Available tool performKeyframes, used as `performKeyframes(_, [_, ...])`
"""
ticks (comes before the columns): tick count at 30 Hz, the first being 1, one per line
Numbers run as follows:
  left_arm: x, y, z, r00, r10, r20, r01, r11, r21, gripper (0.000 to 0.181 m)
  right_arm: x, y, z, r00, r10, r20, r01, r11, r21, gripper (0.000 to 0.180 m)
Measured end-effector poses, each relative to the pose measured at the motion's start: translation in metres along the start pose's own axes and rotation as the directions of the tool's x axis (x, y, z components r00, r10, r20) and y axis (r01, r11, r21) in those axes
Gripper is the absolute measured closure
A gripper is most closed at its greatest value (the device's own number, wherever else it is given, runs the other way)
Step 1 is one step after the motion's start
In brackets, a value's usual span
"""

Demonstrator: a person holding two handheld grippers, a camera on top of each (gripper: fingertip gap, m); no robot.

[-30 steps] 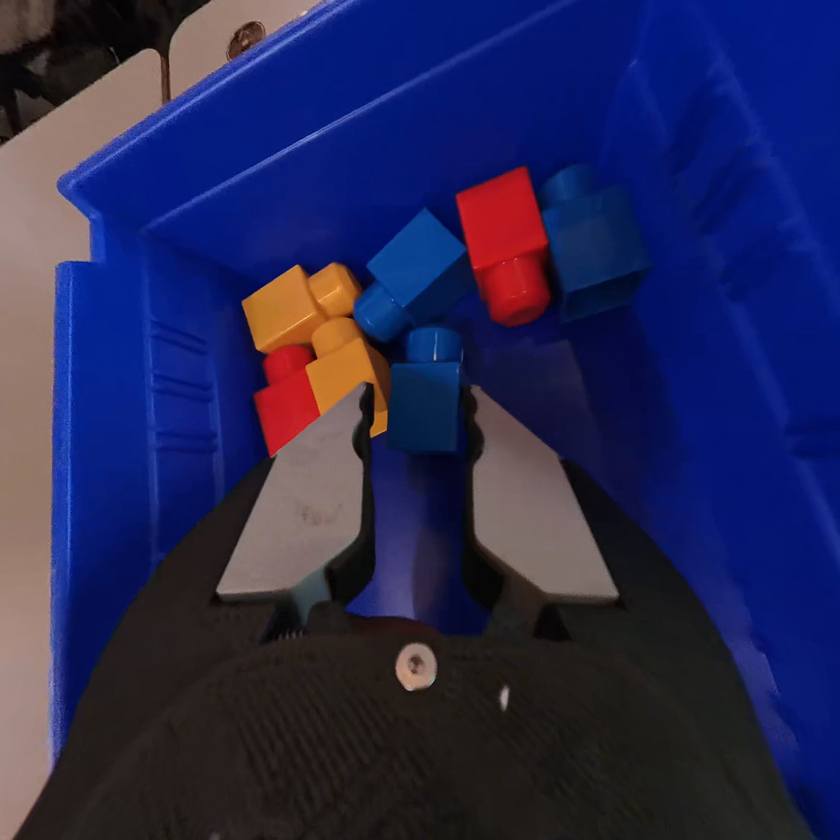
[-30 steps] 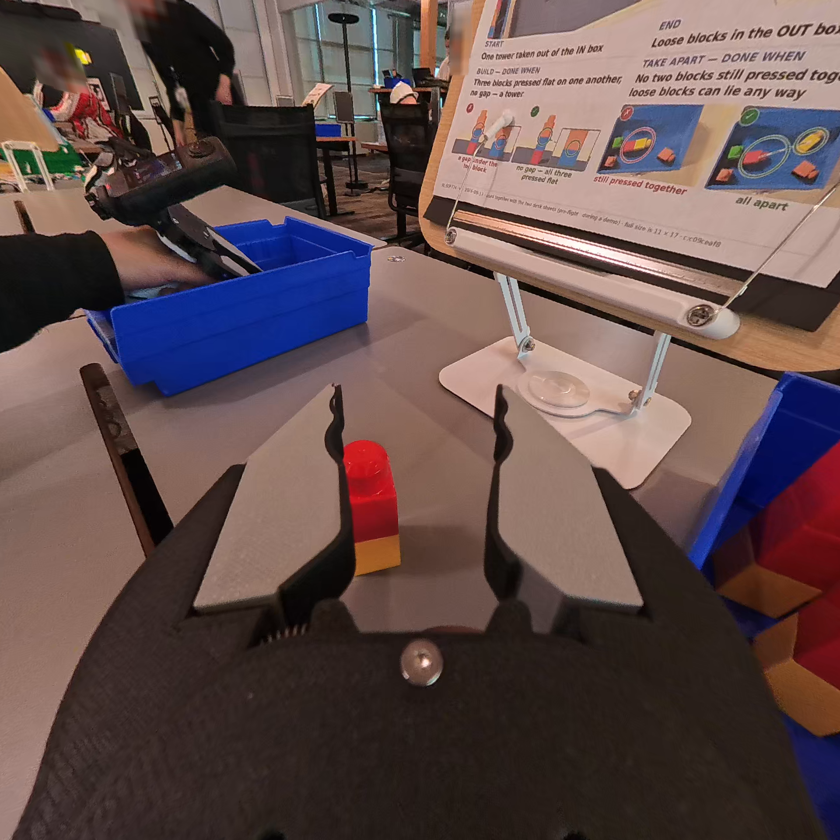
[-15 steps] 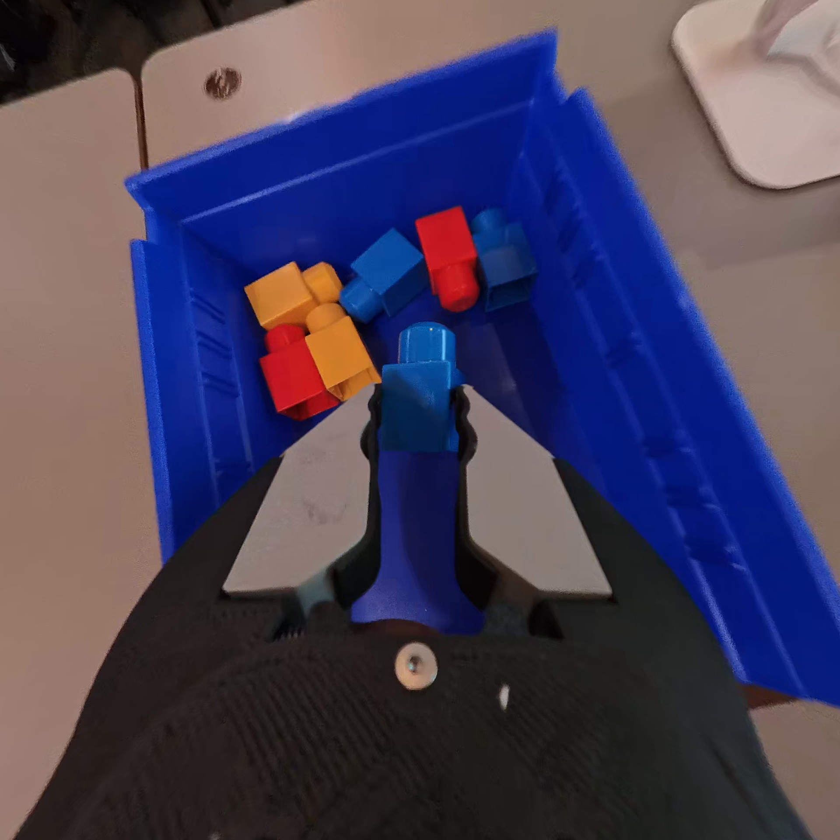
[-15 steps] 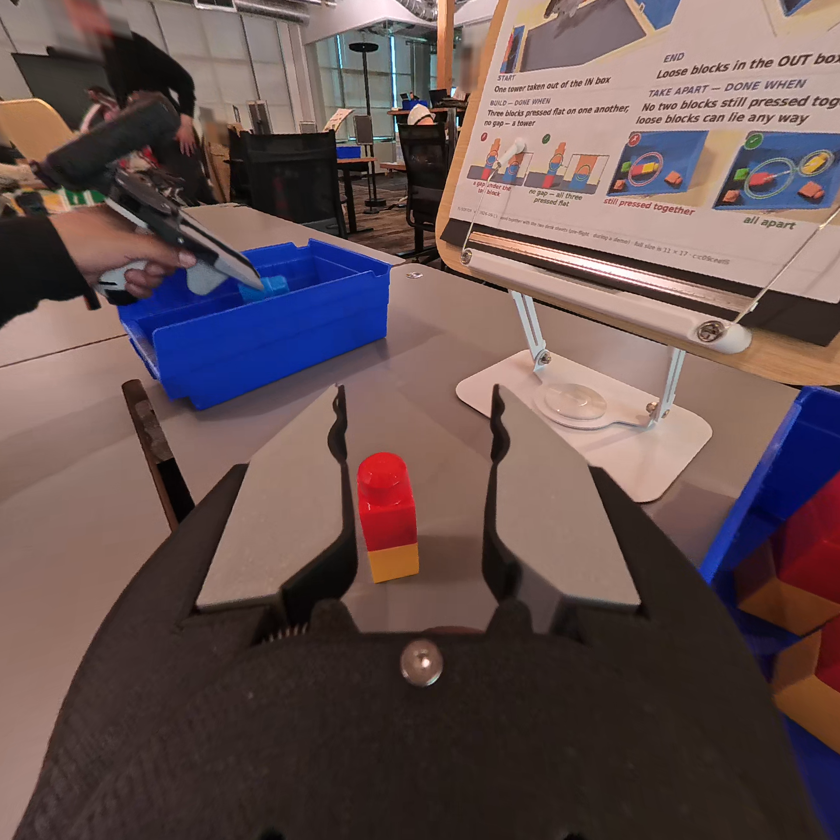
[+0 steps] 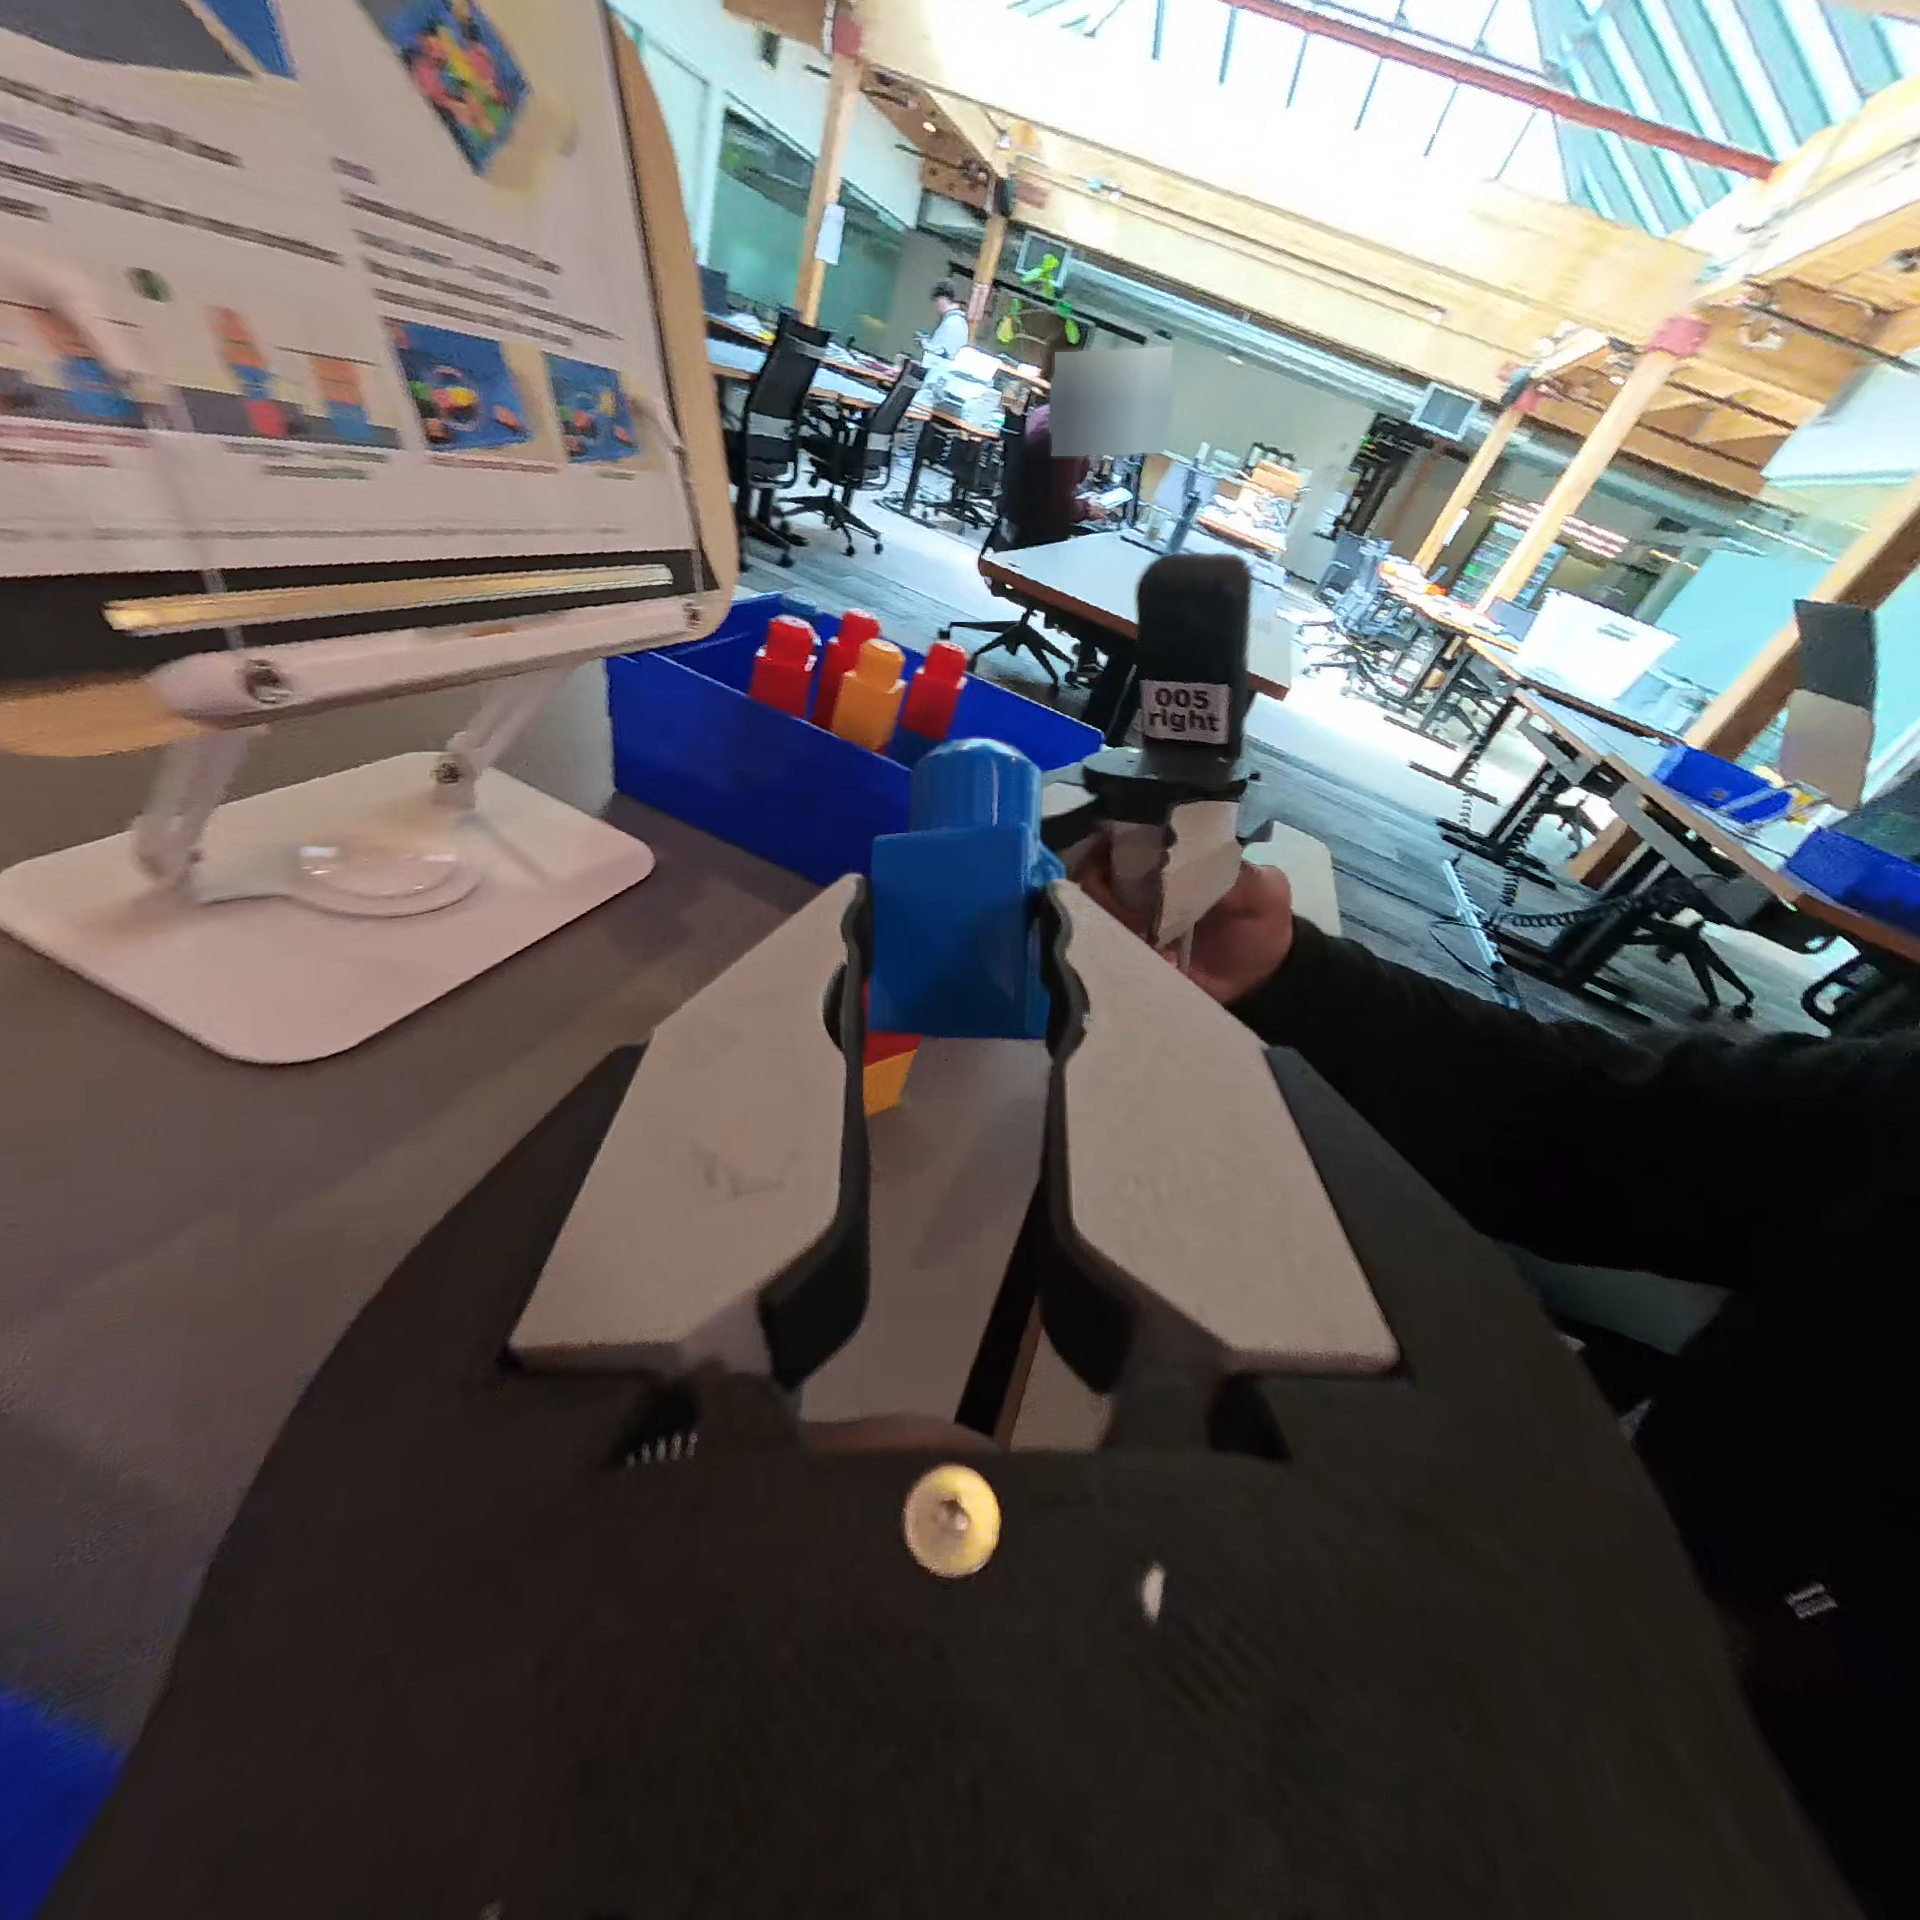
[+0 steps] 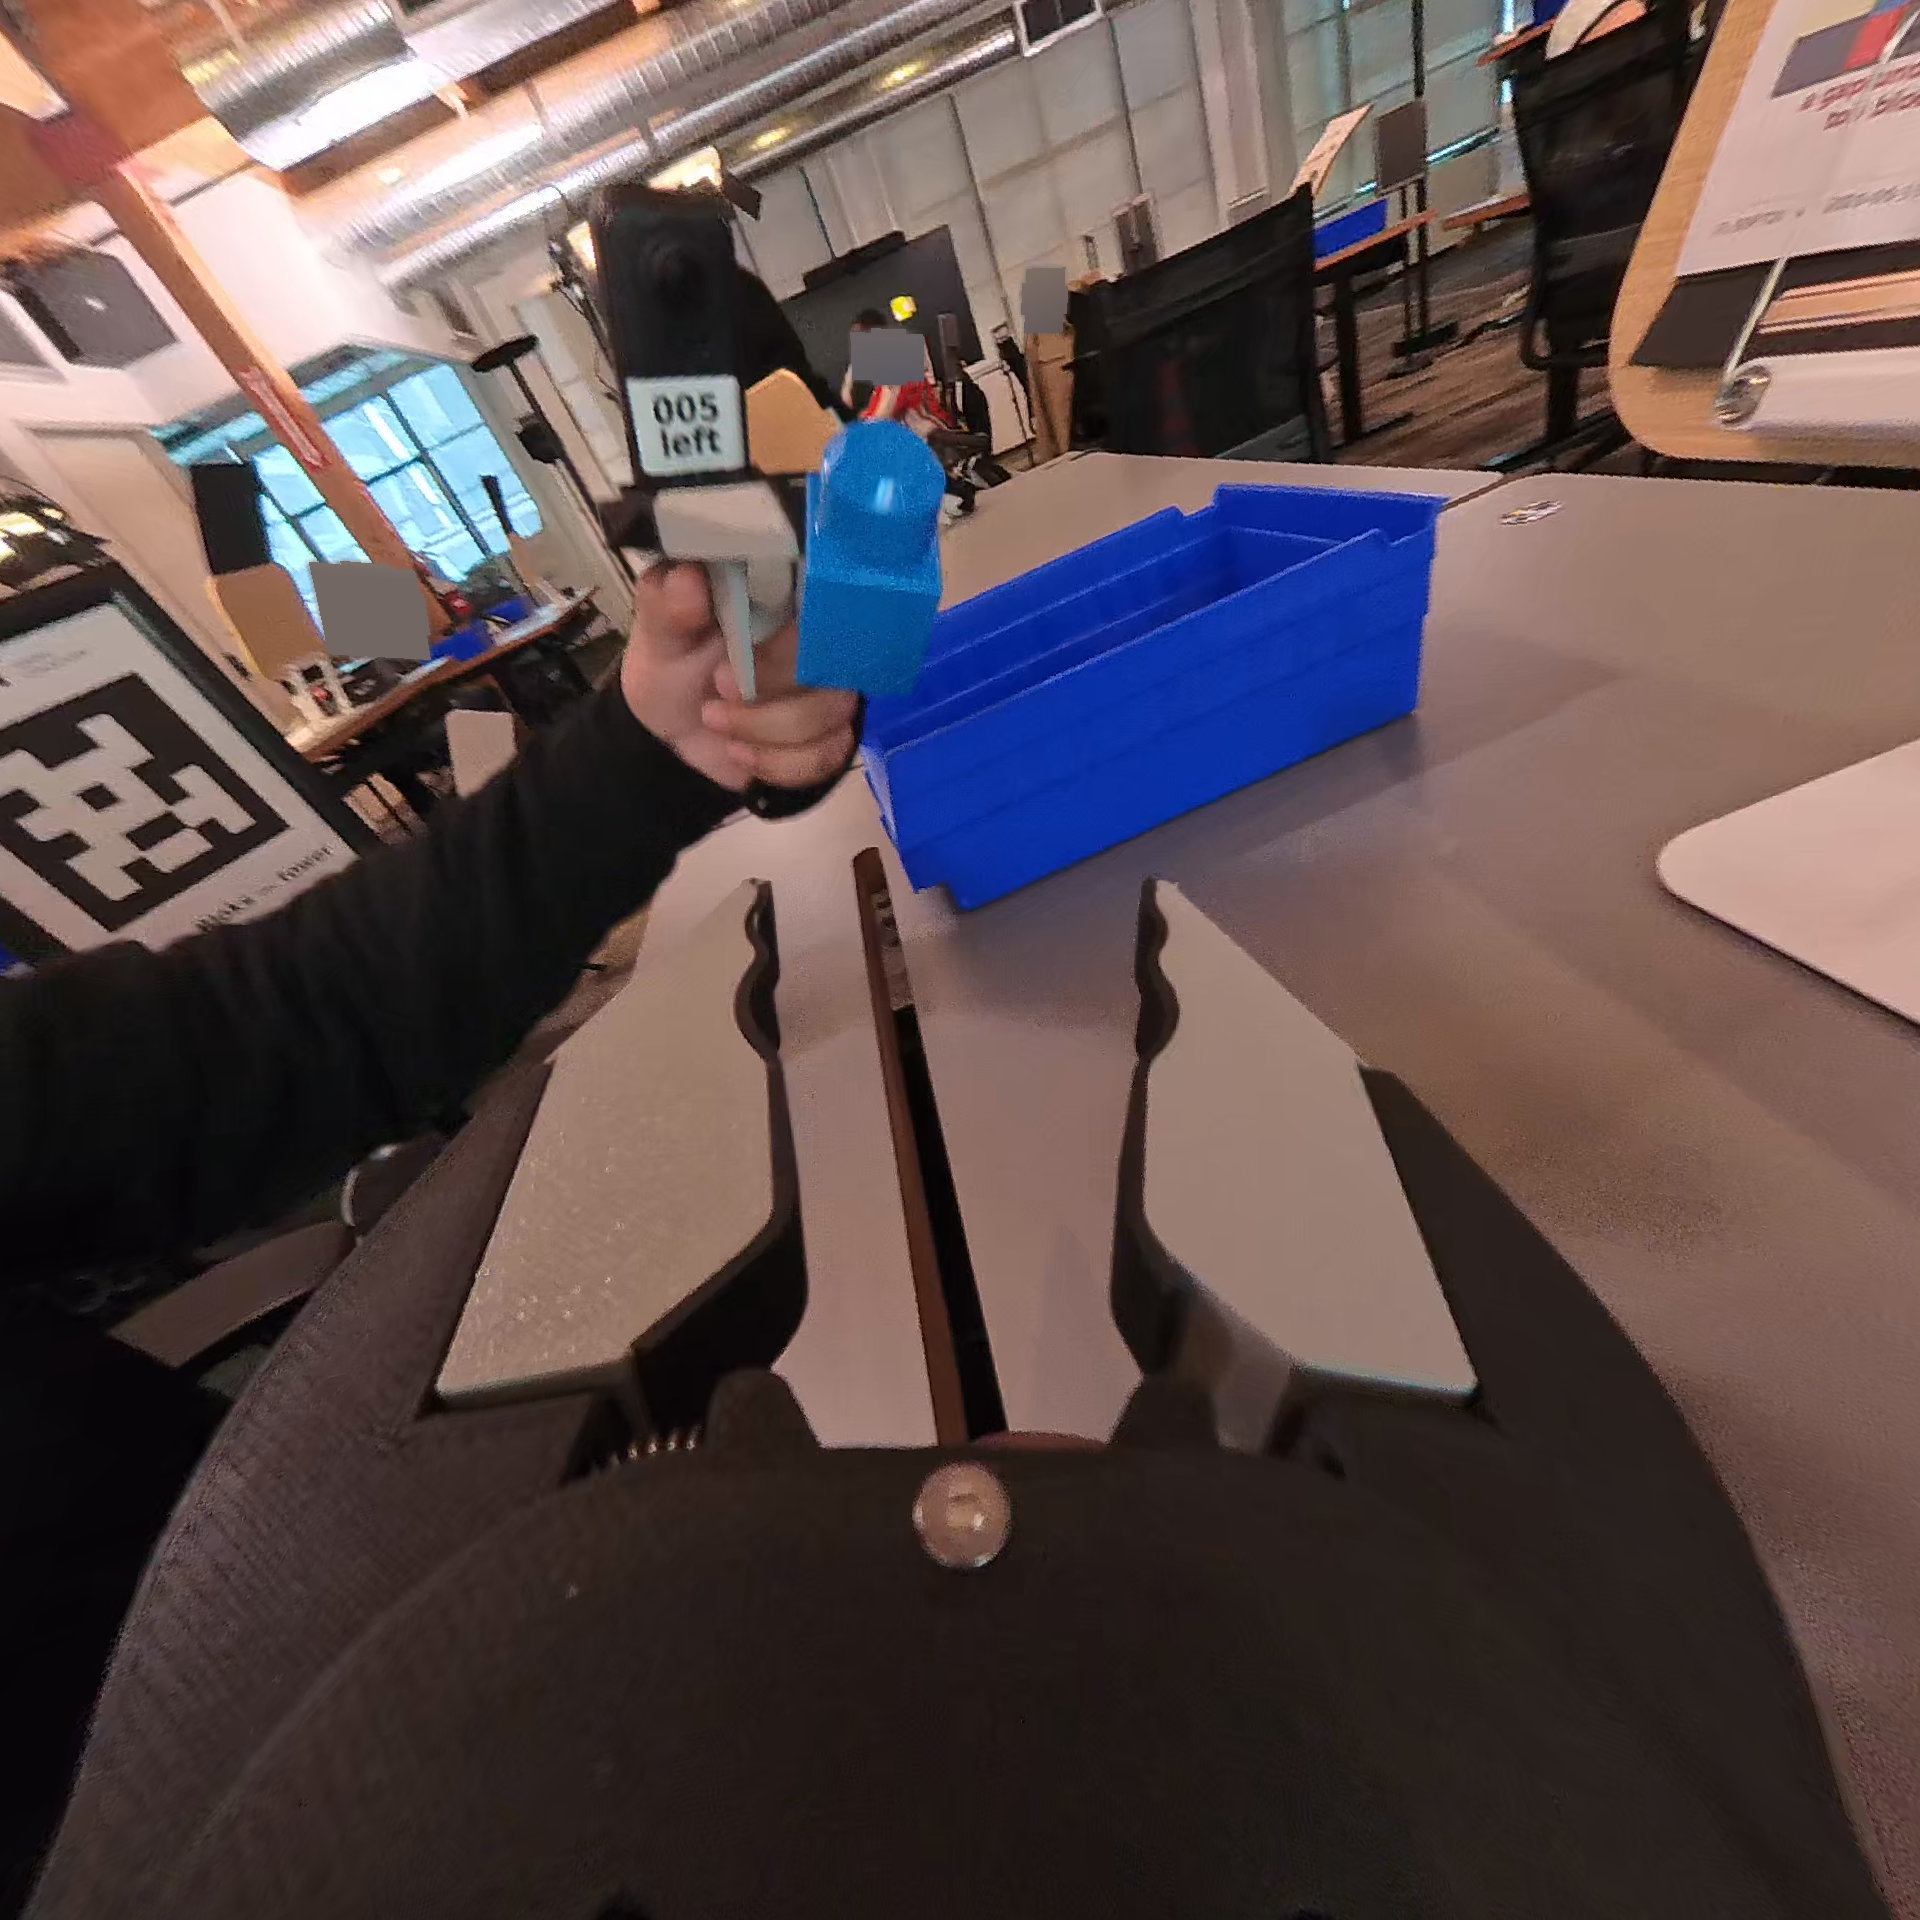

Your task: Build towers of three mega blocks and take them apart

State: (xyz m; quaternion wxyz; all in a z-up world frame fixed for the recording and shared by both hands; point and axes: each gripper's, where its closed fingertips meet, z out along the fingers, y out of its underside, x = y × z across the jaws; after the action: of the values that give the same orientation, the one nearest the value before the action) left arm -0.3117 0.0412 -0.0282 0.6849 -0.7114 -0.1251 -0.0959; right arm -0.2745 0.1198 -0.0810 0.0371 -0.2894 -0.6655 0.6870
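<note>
Two blue bins on grey table (image 6: 1558, 935): far bin (image 5: 748, 769) beside white document stand (image 5: 312, 914) holds upright red and orange towers (image 5: 862, 675); other bin (image 6: 1143, 707) sits ahead of right gripper (image 6: 951, 966), whose jaws are apart with nothing between. Left gripper (image 5: 951, 961) clamped on blue block (image 5: 956, 925), stud up, lifted above table. Red-on-yellow stack (image 5: 888, 1070) partly hidden behind it.
</note>
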Motion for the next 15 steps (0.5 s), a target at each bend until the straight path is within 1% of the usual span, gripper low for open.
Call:
performKeyframes(4, [0.02, 0.018, 0.038, 0.996, 0.051, -0.071, -0.051, 0.999, 0.004, 0.151, -0.004, -0.009, -0.003, 0.994, 0.086, 0.067, -0.09, 0.994, 0.06, 0.111])
performKeyframes(7, [0.026, 0.025, 0.059, 0.992, 0.038, -0.12, -0.034, 0.999, 0.034, 0.151, -0.003, -0.018, -0.008, 0.986, 0.132, 0.101, -0.144, 0.982, 0.118, 0.106])
performKeyframes(10, [0.02, 0.029, 0.072, 0.994, 0.02, -0.11, -0.011, 0.997, 0.081, 0.15, 0.002, -0.021, -0.011, 0.989, 0.126, 0.076, -0.136, 0.981, 0.138, 0.107])
performKeyframes(12, [0.022, 0.029, 0.076, 0.989, -0.018, -0.144, 0.034, 0.993, 0.114, 0.15, 0.009, -0.015, -0.009, 0.991, 0.128, 0.035, -0.131, 0.985, 0.111, 0.108])
performKeyframes(13, [0.022, 0.032, 0.078, 0.989, -0.032, -0.142, 0.047, 0.993, 0.106, 0.15, 0.012, -0.013, -0.008, 0.991, 0.13, 0.025, -0.132, 0.986, 0.103, 0.108])
performKeyframes(15, [0.02, 0.036, 0.08, 0.994, -0.006, -0.111, 0.017, 0.995, 0.1, 0.15, 0.011, -0.013, -0.006, 0.99, 0.132, 0.041, -0.136, 0.985, 0.109, 0.111])
